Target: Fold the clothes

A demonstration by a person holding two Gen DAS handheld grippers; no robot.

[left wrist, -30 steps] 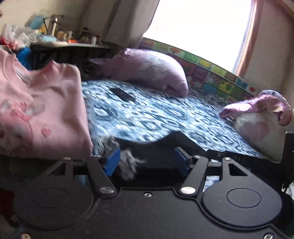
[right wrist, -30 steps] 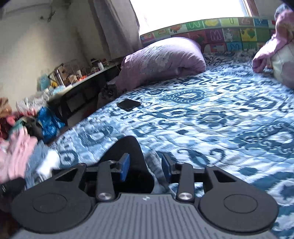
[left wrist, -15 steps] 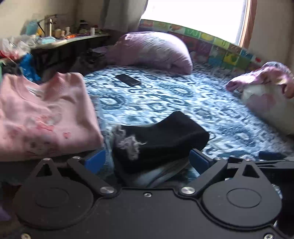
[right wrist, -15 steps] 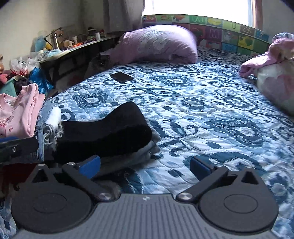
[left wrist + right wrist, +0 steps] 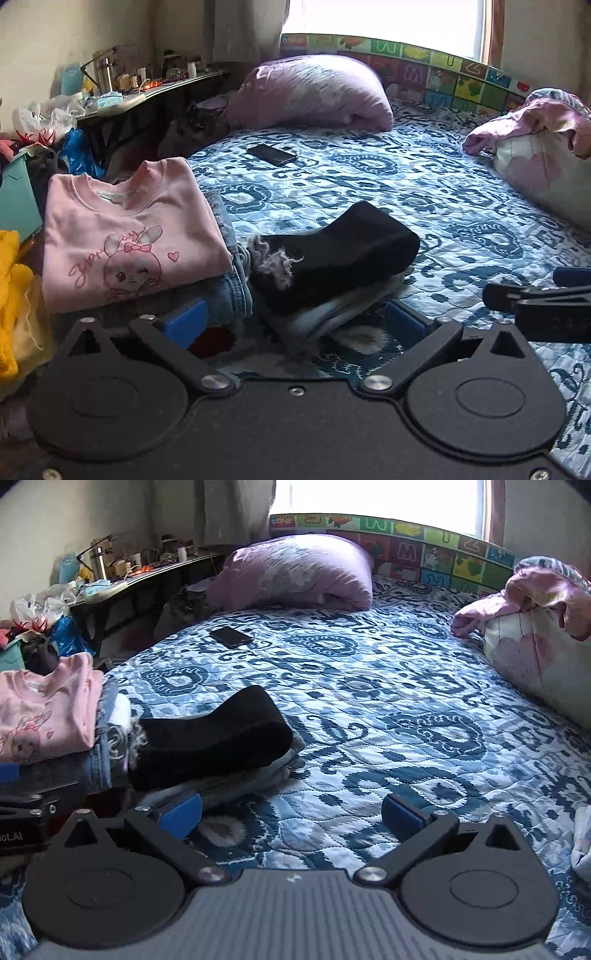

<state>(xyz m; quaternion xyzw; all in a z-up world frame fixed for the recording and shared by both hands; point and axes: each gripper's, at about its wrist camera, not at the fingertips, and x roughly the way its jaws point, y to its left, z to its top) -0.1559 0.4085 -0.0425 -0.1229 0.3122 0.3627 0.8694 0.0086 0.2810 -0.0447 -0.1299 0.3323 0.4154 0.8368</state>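
Quilted bed (image 5: 424, 192) bears folded black garment (image 5: 340, 251) (perhaps fleece).

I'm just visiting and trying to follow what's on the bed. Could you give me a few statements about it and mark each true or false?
1. Both grippers, left gripper and right gripper, are open and empty. True.
2. The black garment lies folded on a grey garment. True.
3. The pink sweatshirt is crumpled by the window. False: it lies folded on the jeans.
4. The phone sits on the black garment. False: it lies apart on the quilt.
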